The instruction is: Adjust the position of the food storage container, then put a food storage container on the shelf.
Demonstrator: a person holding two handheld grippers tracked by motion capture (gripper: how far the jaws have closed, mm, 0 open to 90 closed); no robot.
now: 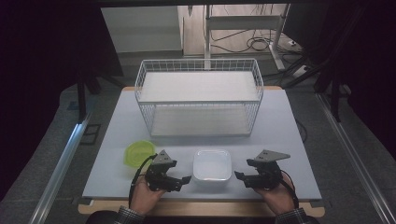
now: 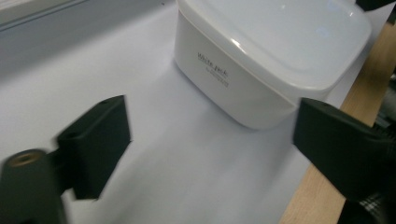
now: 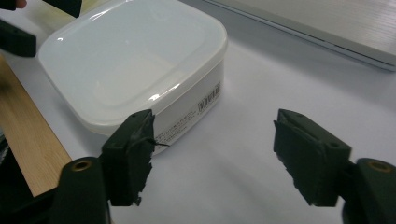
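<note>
Pale blue worktop (image 1: 116,154) with a wooden front edge. White lidded box (image 1: 212,164) between left claw (image 1: 180,179) and right claw (image 1: 243,177). Green bowl (image 1: 138,152) beyond left claw. White wire basket (image 1: 199,95) far past both.

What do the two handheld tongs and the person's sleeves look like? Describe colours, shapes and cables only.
Both are black. The left tongs and right tongs each carry a grey three-cornered plate on top and trail a black cable. Each has two blocky black jaws; brass-coloured screw holes show near their bases in the gripper views. The left sleeve and right sleeve look dark and plaid-patterned.
</note>
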